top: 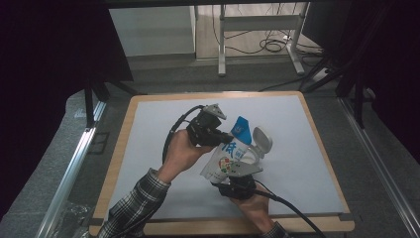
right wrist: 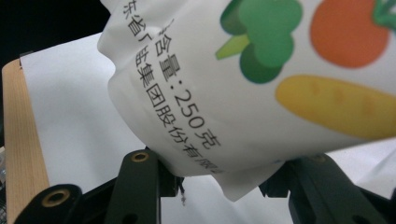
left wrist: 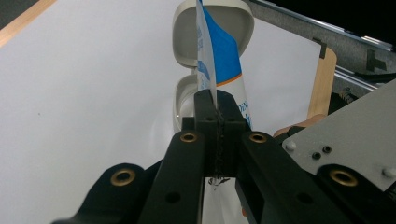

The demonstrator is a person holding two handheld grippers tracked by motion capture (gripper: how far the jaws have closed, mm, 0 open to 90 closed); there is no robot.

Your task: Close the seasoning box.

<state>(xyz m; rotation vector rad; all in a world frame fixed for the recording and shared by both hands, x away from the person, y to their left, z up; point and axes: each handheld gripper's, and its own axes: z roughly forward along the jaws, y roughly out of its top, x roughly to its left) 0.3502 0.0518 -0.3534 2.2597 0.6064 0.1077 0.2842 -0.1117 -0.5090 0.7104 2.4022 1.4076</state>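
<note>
High view: at 6 o'clock the right gripper (top: 236,174) grasps the bag (top: 229,157) from below, steadying it mid-table beside the white container (top: 261,143).

Left gripper view: the left gripper (left wrist: 215,105) is clenched on the bag's top edge (left wrist: 205,60), probably to tear it.

Right gripper view: its jaws cradle the bag's bottom (right wrist: 224,140).

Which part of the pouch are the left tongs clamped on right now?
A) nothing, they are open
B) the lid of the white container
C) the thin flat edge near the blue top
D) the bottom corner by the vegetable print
C: in the left gripper view the left tongs are shut on the thin edge of the pouch, just below its blue top.
</note>
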